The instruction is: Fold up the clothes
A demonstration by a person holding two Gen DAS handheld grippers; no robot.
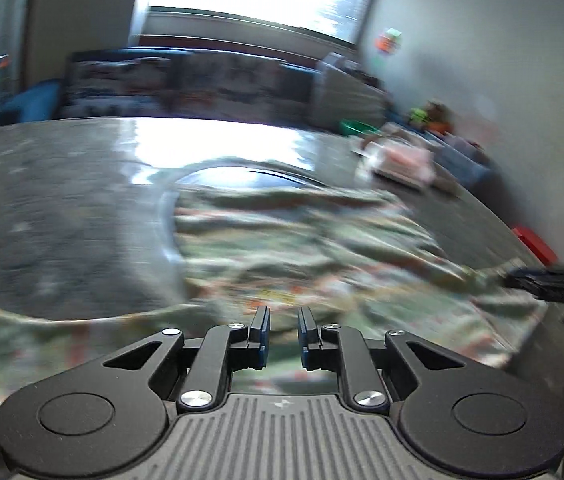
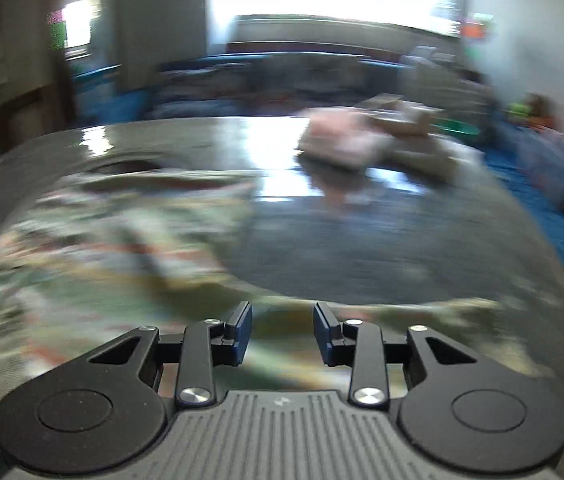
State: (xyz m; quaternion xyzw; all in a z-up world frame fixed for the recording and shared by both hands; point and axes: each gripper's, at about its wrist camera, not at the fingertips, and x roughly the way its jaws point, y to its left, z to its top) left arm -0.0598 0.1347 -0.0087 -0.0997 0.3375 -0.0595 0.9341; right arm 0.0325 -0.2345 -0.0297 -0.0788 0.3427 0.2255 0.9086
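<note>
Our left claw (image 1: 283, 330) hangs open over the near edge of the patterned garment (image 1: 301, 248), jaws apart with cloth showing in the gap and nothing pinched. From here the garment spreads forward and to the right across the dark glossy table (image 1: 62, 208), its long run crosswise to us. Our right claw (image 2: 282, 334) is open too, wider, above the same near hem, with the bulk of the cloth lying to its left. Both claws sit about equally close to that hem. Blur hides whether the fingertips touch fabric. A folded pink pile (image 2: 341, 144) lies well apart, far right.
</note>
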